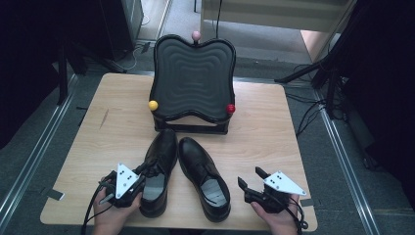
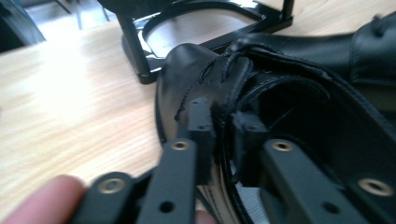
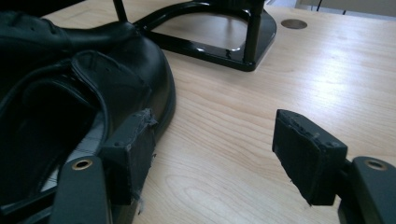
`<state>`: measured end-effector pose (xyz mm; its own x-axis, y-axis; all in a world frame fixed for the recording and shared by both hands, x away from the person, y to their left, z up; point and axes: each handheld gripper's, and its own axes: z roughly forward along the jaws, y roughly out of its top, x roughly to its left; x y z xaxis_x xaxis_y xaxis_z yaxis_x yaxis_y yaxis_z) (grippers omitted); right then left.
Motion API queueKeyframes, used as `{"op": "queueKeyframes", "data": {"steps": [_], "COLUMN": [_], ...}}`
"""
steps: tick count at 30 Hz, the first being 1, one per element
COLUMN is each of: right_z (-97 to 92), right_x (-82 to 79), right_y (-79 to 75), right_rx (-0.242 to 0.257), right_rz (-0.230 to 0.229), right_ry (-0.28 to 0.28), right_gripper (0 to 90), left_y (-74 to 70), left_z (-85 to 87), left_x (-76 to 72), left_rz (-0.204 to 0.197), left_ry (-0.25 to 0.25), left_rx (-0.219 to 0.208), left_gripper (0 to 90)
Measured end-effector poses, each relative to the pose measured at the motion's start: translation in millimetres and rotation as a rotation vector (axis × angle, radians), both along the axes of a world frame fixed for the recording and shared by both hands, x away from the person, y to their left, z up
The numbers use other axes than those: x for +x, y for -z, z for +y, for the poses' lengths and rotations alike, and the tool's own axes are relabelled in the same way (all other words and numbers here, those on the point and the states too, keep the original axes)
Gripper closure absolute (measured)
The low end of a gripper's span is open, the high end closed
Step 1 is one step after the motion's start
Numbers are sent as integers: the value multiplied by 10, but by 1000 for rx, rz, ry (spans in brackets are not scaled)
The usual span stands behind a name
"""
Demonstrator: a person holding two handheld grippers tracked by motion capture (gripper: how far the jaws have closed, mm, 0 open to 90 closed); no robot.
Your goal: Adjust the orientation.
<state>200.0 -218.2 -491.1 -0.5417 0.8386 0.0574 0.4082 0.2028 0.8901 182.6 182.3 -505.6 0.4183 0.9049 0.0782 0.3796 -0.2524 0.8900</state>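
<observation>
Your left gripper (image 1: 142, 172) pinches the left shoe's (image 1: 159, 164) side wall (toe pointing away toward the black rack (image 1: 192, 81)), while your right gripper (image 1: 249, 178) waits open beside the right shoe (image 1: 203, 178).

This looks like a lab or recording studio set up for filmed trials, not a home. A small wooden table (image 1: 254, 127) stands alone on grey carpet (image 1: 342, 161), with metal rails (image 1: 36, 147) laid in the floor on both sides, black stand legs (image 1: 313, 73) and loose cables (image 1: 306, 115) at the right, and dark curtains (image 1: 29, 58) closing off the edges. Coloured marker balls (image 1: 153, 105) sit on the black footrest (image 1: 193, 81) on the table.
</observation>
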Motion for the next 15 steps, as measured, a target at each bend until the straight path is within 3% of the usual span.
{"op": "queueKeyframes", "data": {"steps": [1, 3, 7, 8, 12, 15], "right_z": [18, 29, 132, 132, 288, 437], "right_x": [-6, -8, -21, -21, -42, -28], "right_y": [-31, -51, -158, -158, -195, -182], "right_rx": [10, 19, 38, 38, 16, -7], "right_rz": [-6, -3, -2, -2, -2, 23], "right_ry": [-7, -15, -64, -64, -116, -162], "right_gripper": [306, 306, 319, 319, 334, 386], "left_y": [-9, -38, -77, -77, -158, -192], "left_z": [26, 83, 209, 209, 317, 377], "left_x": [3, 3, -11, -11, -49, -67], "left_rz": [9, 32, 55, 55, 38, 24], "left_ry": [10, 36, 79, 79, 98, 105], "left_rx": [-30, -107, -198, -198, -267, -282], "left_gripper": [696, 660, 527, 505, 478, 461]}}
